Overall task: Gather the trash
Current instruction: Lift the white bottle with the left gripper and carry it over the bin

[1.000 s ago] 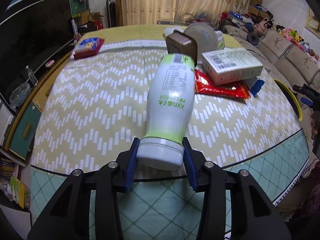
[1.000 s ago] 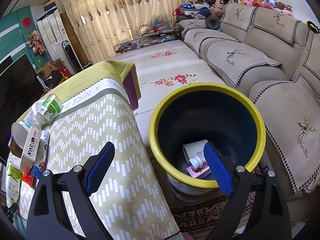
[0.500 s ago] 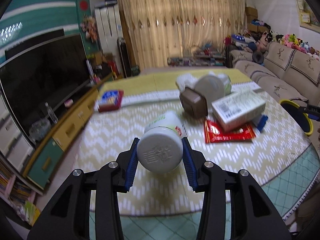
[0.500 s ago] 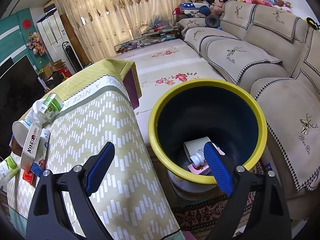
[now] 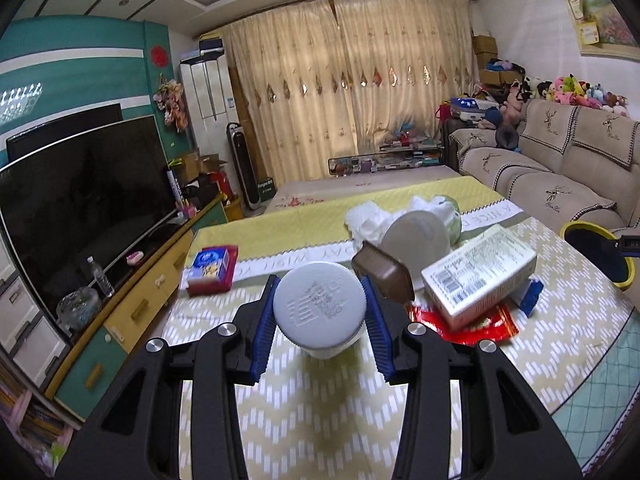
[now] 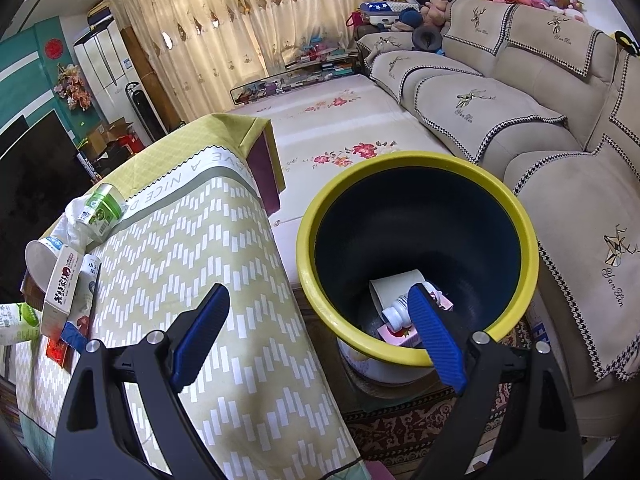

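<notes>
My left gripper [image 5: 320, 316] pinched the white bottle [image 5: 319, 311] by its base, lifted clear of the table [image 5: 320, 432] — box [image 5: 478, 280] and red wrapper [image 5: 486, 326] lay beyond, toward the right edge. My right gripper [image 6: 316, 334] hung spread and empty beside the yellow-rimmed bin [image 6: 516, 216].

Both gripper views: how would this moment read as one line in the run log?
left gripper: shut on bottle, lifted off table | right gripper: open, empty, by yellow-rimmed bin | bin: trash inside

Bottle [image 5: 320, 309] body hidden behind its own base; red wrapper [image 5: 480, 327] mostly under the carton [image 5: 478, 275]; bottle cut at left frame edge.
</notes>
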`<state>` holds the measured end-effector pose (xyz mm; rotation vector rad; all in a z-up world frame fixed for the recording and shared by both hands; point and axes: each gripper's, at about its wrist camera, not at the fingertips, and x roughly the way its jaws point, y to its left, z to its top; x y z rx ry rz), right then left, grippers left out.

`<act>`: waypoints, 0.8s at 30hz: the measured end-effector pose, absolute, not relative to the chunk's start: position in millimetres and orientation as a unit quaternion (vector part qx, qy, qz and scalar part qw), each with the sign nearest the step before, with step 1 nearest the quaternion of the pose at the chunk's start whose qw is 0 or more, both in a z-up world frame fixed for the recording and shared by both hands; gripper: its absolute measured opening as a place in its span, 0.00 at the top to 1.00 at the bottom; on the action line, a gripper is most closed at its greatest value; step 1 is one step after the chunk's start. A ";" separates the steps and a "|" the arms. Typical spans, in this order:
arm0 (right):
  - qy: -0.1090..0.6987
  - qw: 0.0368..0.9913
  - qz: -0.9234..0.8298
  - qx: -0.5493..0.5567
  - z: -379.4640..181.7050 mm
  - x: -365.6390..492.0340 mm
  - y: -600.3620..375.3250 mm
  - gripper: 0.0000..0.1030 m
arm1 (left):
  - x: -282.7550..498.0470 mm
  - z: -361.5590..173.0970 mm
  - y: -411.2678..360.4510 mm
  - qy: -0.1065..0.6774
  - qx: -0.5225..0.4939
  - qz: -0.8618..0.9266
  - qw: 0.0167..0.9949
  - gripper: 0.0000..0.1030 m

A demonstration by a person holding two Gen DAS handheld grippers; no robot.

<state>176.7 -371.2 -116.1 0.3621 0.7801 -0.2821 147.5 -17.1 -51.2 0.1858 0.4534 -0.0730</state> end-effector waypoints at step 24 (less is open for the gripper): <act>0.365 0.901 -0.129 0.193 -111.6 164.3 -387.2 0.17 | 173.3 3.0 -60.7 0.279 0.062 -0.137 0.949 0.60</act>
